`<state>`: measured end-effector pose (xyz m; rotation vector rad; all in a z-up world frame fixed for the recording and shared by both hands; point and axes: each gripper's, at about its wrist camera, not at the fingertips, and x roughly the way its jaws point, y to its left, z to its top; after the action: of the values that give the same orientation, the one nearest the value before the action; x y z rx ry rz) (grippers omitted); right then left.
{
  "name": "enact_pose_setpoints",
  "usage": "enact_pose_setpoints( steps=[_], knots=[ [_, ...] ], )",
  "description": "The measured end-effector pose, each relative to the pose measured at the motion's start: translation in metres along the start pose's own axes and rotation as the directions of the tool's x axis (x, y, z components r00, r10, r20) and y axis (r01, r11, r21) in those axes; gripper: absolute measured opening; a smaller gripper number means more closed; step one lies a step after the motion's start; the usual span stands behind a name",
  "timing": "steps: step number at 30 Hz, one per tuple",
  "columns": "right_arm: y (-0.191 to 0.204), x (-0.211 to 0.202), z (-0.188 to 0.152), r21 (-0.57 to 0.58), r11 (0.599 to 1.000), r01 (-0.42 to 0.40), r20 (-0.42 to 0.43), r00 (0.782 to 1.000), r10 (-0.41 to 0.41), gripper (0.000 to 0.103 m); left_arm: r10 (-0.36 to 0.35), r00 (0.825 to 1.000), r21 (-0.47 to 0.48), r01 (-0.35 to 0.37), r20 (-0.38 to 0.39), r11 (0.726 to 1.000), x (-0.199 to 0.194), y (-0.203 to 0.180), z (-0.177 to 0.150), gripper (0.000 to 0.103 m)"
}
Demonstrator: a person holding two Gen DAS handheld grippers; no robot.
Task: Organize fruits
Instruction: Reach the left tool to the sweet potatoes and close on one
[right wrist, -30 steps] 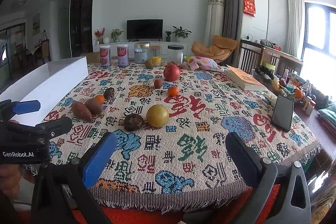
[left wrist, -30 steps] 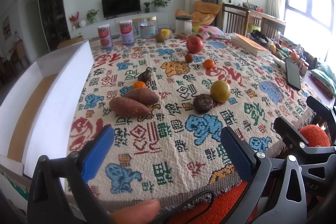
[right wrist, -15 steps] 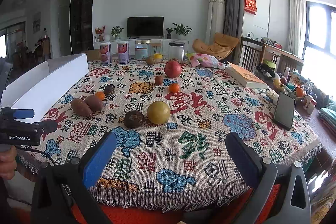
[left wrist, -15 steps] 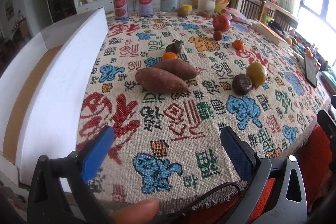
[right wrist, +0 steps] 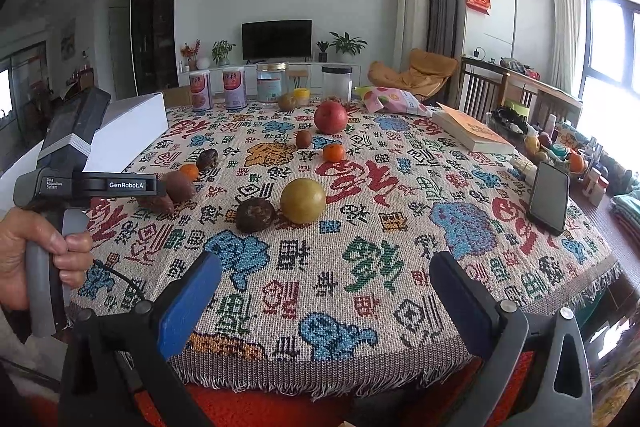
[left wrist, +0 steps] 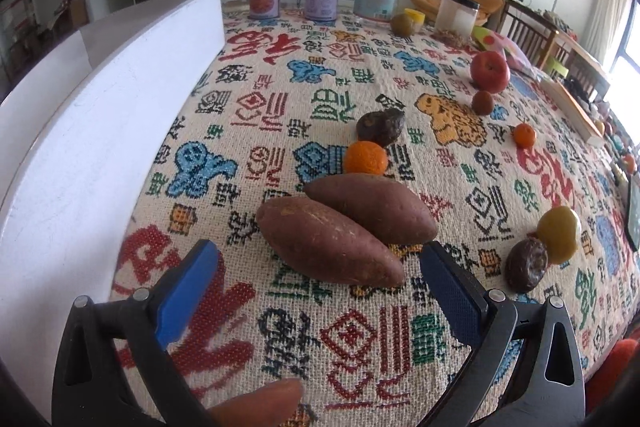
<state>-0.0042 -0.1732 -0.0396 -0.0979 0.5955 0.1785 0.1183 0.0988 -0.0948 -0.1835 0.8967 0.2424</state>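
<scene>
Left claw (left wrist: 316, 267) gapes wide just short of the nearer sweet potato (left wrist: 328, 241) — lined up to straddle it, I'd guess — while the right claw (right wrist: 326, 281) hangs back, wide and empty too.

Left gripper (left wrist: 316, 281) low over surface near its left edge, jaws spread wide, blue pads (left wrist: 186, 293) well apart, nothing between them. Fingertip (left wrist: 260, 401) of holding hand peeks in at bottom of left wrist view. From right wrist view, left hand (right wrist: 38, 247) wrapped round grey handle, fingers curled, device body level and reaching in over front-left corner of surface. Right gripper (right wrist: 326, 301) hangs back off front edge of surface, jaws wide apart, blue pads (right wrist: 190, 303) gripping nothing.
</scene>
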Motion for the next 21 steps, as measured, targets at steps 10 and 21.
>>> enact_pose_setpoints(
  steps=[10,21],
  knots=[
    [-0.005,-0.003,0.0,0.004,1.0,-0.008,0.017,1.0,0.008,0.103,0.066,0.997,0.027,-0.064,-0.043,0.998,-0.02,0.036,-0.023,0.102],
    [-0.006,0.007,-0.002,0.023,1.0,-0.021,-0.031,0.999,0.021,0.103,0.046,0.993,0.043,-0.041,-0.107,0.998,0.009,0.025,-0.028,0.103]
  ],
)
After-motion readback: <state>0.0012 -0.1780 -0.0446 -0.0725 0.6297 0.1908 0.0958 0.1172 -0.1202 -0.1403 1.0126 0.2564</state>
